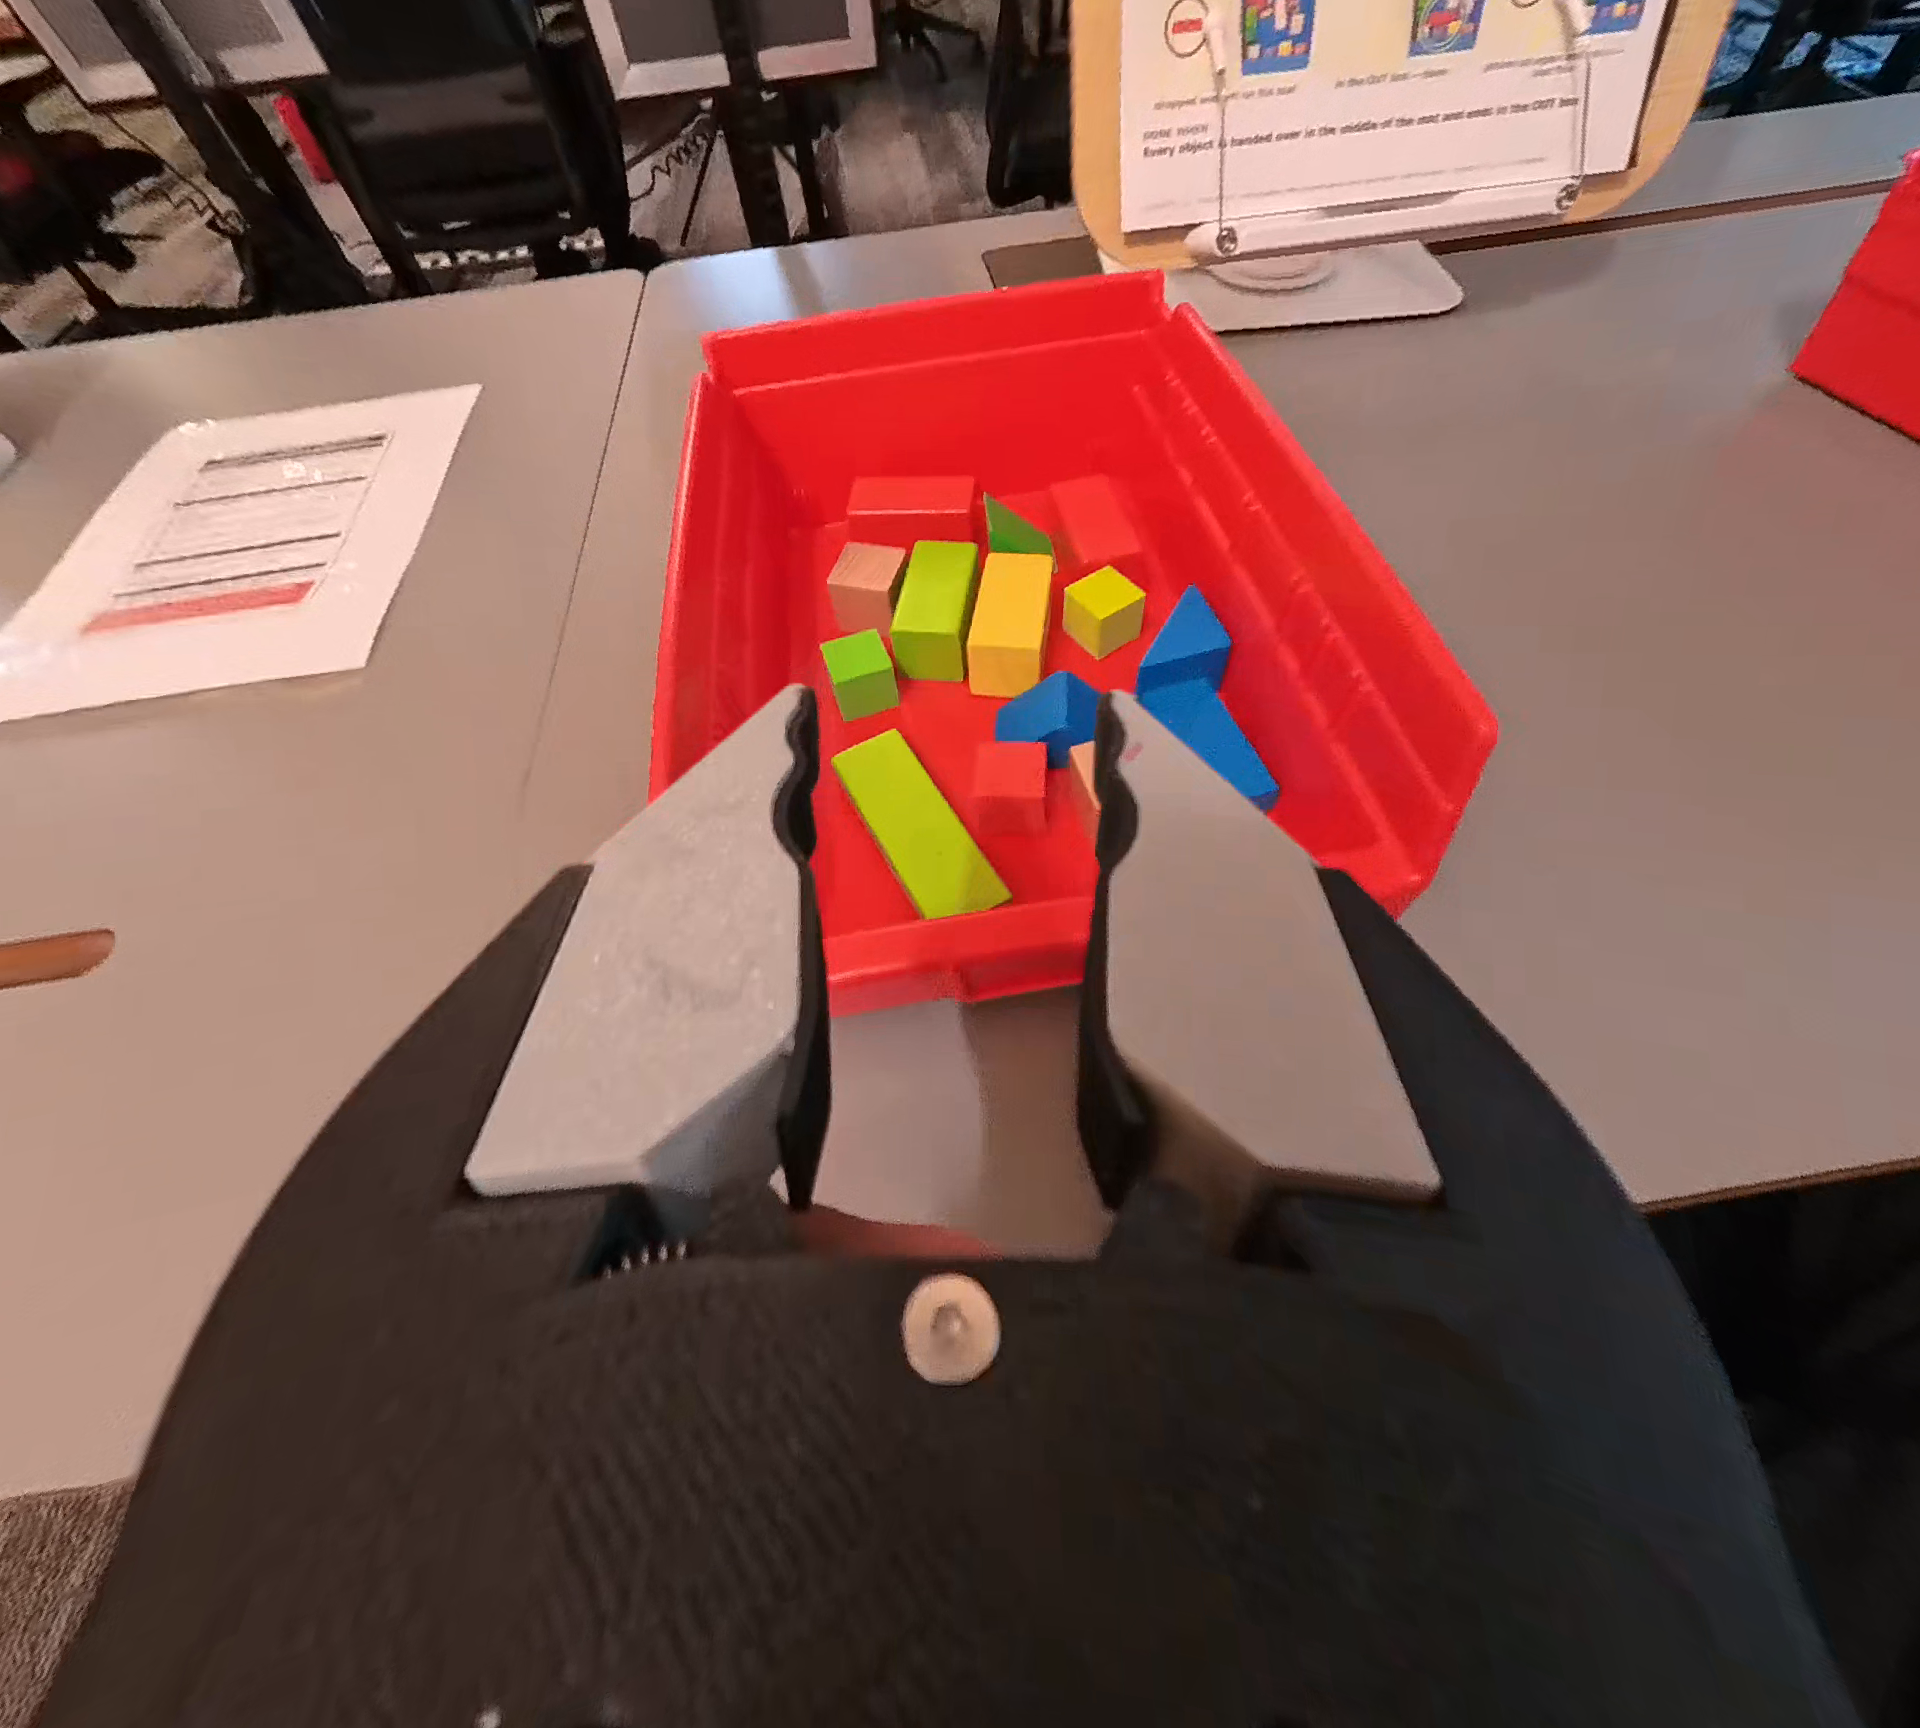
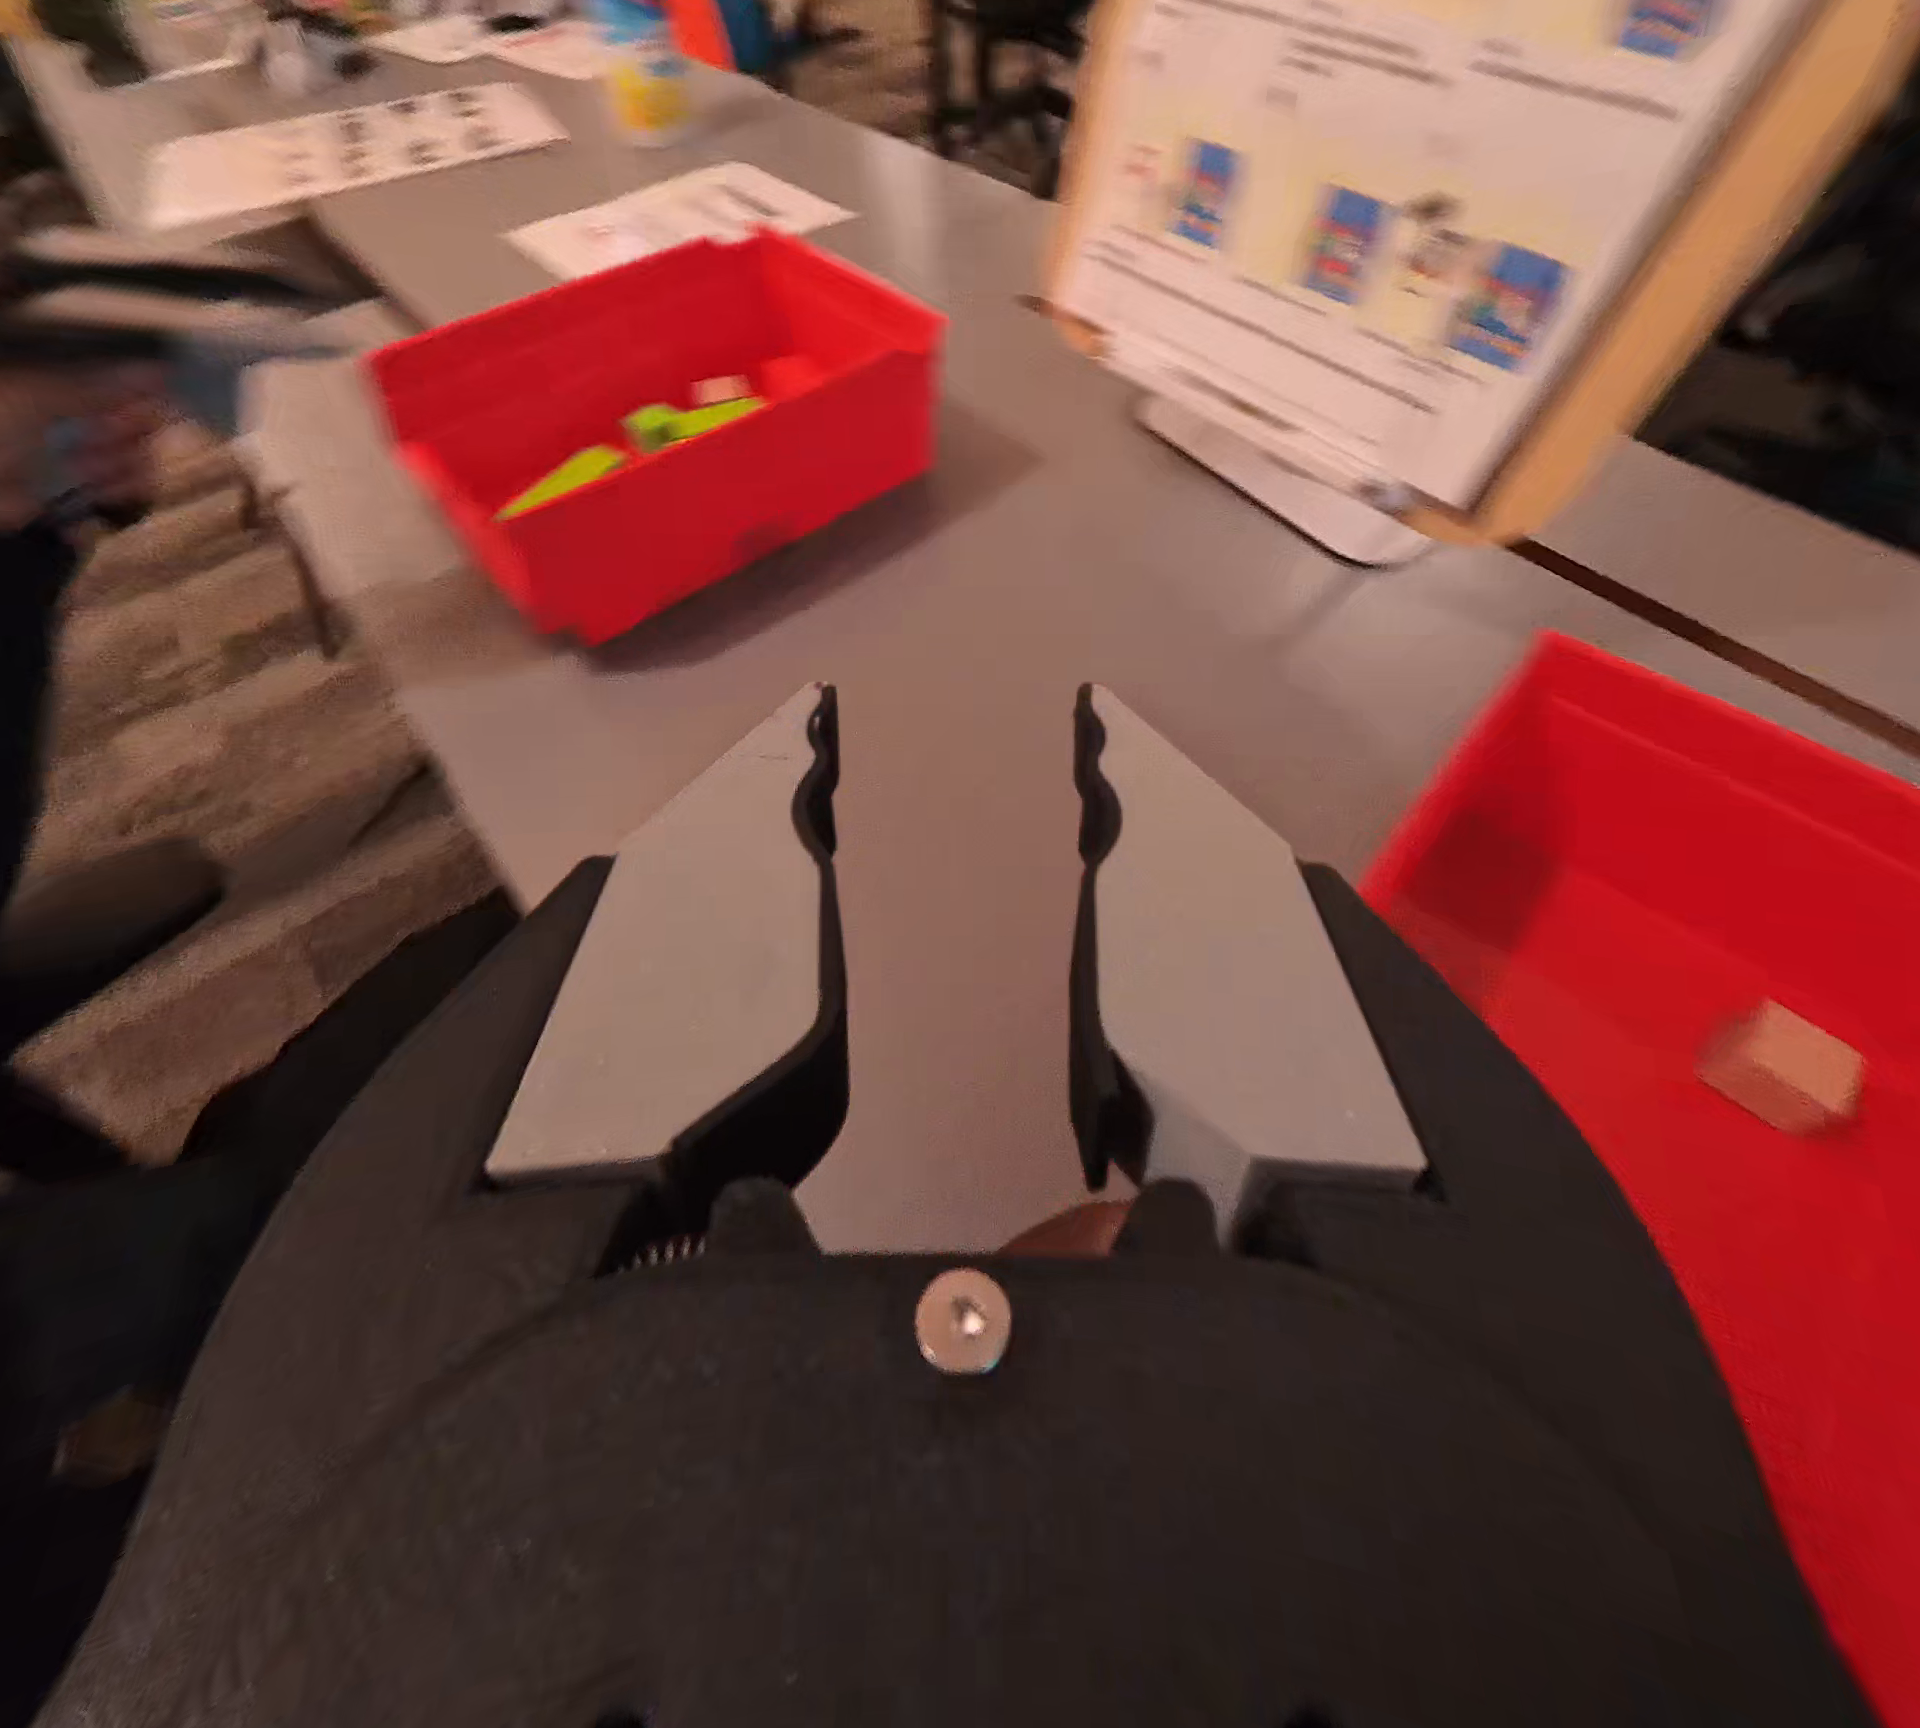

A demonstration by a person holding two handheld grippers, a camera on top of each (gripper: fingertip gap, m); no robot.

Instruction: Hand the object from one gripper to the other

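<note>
A red bin (image 1: 1340,556) on the grey table holds several coloured wooden blocks, among them a long lime-green block (image 1: 920,821), a small red cube (image 1: 1010,785), a yellow block (image 1: 1008,624) and blue blocks (image 1: 1195,691). My left gripper (image 1: 951,722) is open and empty, hovering over the bin's near end. The same bin (image 2: 727,525) shows at the upper left of the right wrist view. My right gripper (image 2: 951,712) is open and empty above bare table. A second red bin (image 2: 1662,847) at its right holds one tan block (image 2: 1782,1081).
A stand with an instruction sheet (image 1: 1382,16) rises behind the bins, and shows in the right wrist view (image 2: 1403,172). A paper sheet (image 1: 239,546) lies left of the first bin. The second bin's corner (image 1: 1870,328) shows at the far right. Table edge and carpet (image 2: 208,743) lie left. Spacing between my two grippers at the tips: around 45 cm.
</note>
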